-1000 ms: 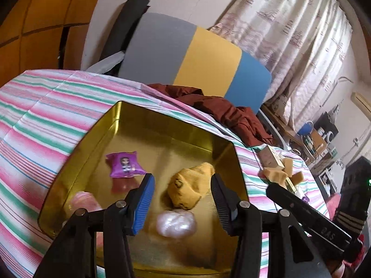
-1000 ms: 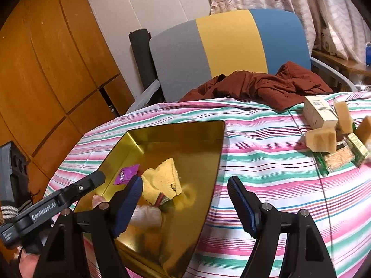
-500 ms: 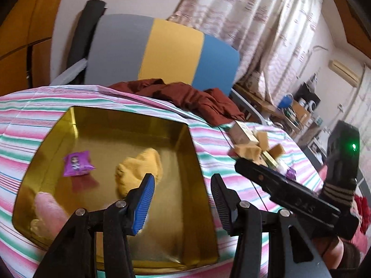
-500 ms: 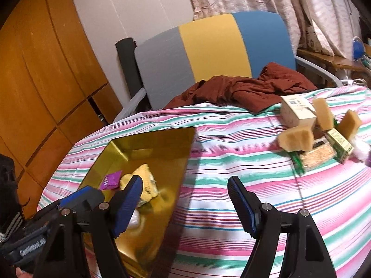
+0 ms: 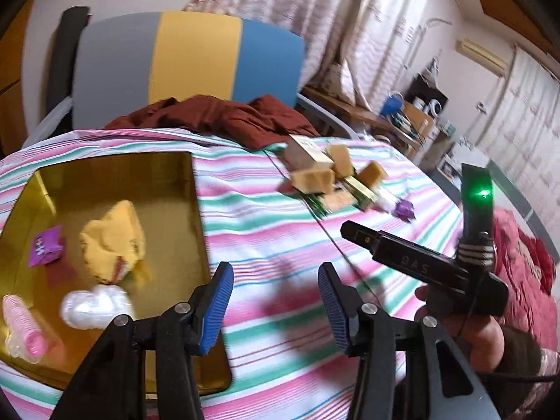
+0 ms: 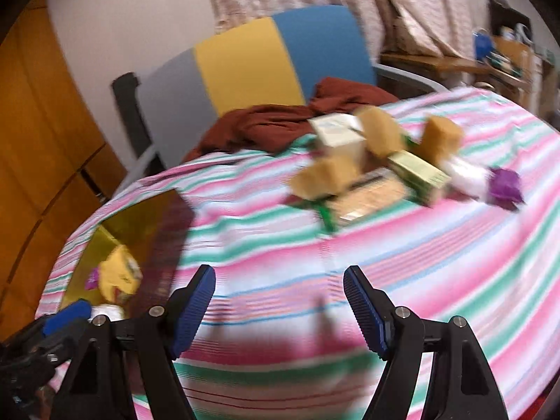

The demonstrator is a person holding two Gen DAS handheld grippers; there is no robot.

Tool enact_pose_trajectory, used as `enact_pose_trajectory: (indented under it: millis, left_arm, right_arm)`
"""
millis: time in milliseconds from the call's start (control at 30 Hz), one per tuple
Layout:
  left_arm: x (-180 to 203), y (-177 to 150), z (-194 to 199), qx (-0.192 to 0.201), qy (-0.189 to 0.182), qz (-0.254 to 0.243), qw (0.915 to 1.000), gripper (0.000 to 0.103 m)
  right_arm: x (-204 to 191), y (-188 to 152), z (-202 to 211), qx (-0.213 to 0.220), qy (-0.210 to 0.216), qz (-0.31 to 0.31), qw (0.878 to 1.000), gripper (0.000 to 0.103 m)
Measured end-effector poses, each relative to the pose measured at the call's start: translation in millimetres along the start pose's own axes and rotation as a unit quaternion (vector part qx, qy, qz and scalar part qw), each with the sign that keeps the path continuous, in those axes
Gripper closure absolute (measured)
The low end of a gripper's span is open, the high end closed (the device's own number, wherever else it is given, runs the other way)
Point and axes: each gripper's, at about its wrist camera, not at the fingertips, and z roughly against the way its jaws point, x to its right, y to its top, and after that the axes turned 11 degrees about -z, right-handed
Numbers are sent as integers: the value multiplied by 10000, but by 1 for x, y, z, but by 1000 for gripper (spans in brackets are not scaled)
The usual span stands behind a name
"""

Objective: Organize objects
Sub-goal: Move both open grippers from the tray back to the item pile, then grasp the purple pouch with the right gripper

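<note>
- Done: gold tray [image 5: 196,189] on the striped surface [image 5: 266,245] holds a purple packet [image 5: 47,250], yellow cloth [image 5: 112,241], white wad [image 5: 94,306] and pink roller [image 5: 22,329].
- Left: the cluster of tan blocks [image 5: 313,180], boxes [image 5: 308,152] and a purple wrapper [image 5: 404,208], well apart from the tray.
- Left gripper [image 5: 273,302] and right gripper [image 6: 280,308]: fingers spread, empty.
- Since a second ago both views have swung off the tray toward the cluster.

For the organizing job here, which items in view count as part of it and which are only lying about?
Part of the job:
- gold tin, holding a purple packet, yellow cloth, white wad, pink roller
- unsorted pile on the striped cloth: boxes, tan blocks, purple wrapper
- left tool, right tool, both empty

Lying about:
- maroon garment
- chair
- curtains
</note>
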Motion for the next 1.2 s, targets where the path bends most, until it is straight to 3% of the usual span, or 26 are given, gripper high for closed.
enact_pose_trajectory:
  millis: [333, 667, 933, 1033, 1200]
  left_arm:
    - [36, -2, -31, -457, -328, -350, 9978, 52]
    - [54, -8, -53, -794, -425, -487, 9947, 52]
    - [60, -8, -66, -977, -361, -577, 9929, 52]
    - [61, -6, -70, -1027, -323, -633, 9922, 52]
    - [65, -4, -79, -1106, -324, -731, 9906, 52]
  right_arm:
    - [99, 21, 8, 207, -875, -490, 9947, 27]
    - [182, 88, 18, 900, -1609, -1110, 9766, 27]
    - [212, 133, -8, 934, -1834, -1284, 9701, 40]
    - [218, 137, -23, 779, -1928, -1279, 9697, 51]
    - [217, 134, -37, 707, -1908, -1054, 9734, 58]
